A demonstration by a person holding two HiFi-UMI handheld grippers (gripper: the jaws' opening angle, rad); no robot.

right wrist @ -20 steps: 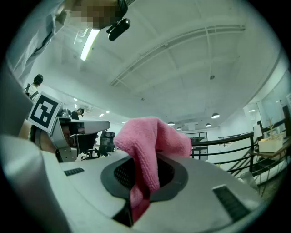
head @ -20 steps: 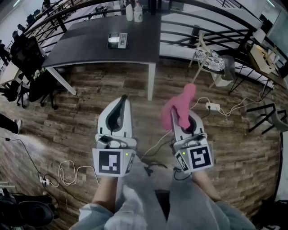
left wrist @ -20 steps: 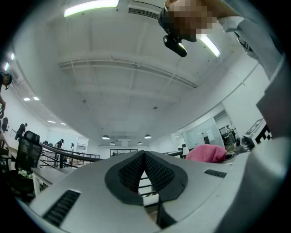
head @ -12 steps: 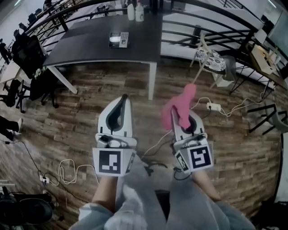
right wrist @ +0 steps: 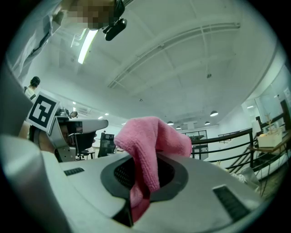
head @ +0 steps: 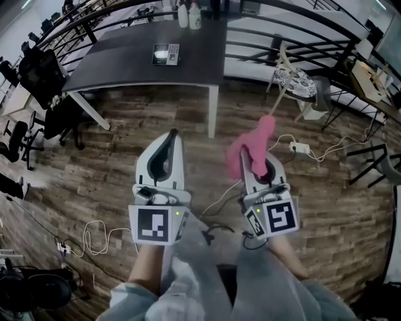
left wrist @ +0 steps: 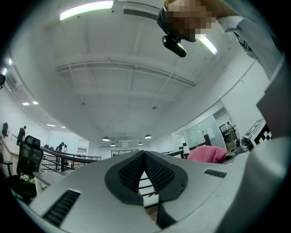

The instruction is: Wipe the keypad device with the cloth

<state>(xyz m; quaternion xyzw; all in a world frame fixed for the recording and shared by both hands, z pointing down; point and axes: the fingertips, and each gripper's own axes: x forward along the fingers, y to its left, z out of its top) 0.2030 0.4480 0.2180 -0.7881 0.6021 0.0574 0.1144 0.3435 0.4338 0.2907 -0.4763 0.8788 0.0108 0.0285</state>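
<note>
Table: the dark table (head: 119,69) stood well ahead of both your grippers, with a stretch of wood floor in between, so you weren't in reach yet.
Keypad device: the keypad device (head: 165,54) lay flat on that table, far out past the tips of your left gripper (head: 172,135). A couple of bottles (head: 188,15) stood further back behind it.
Left gripper: its jaws were pressed together with nothing between them, and its own view (left wrist: 144,155) pointed up at the ceiling.
Cloth: the pink cloth (head: 254,147) was bunched up and flopping over the tips of your right gripper (head: 249,164). One fold hung down between the jaws (right wrist: 150,136).
Right gripper: it was clamped on the cloth (right wrist: 144,175) and sat just beside the left gripper, at about the same level.
Step in hand: looked to me like you were carrying the cloth over, no wiping yet.
Doing it well: I'd have kept that pinch firm and got in close until the device sat right under the right gripper's tips. Then let the loose wad touch the keys first, not the hard jaw ends.
Extra tip: the device looked light, so steadying its edge with the left gripper probably would've stopped it sliding.
</note>
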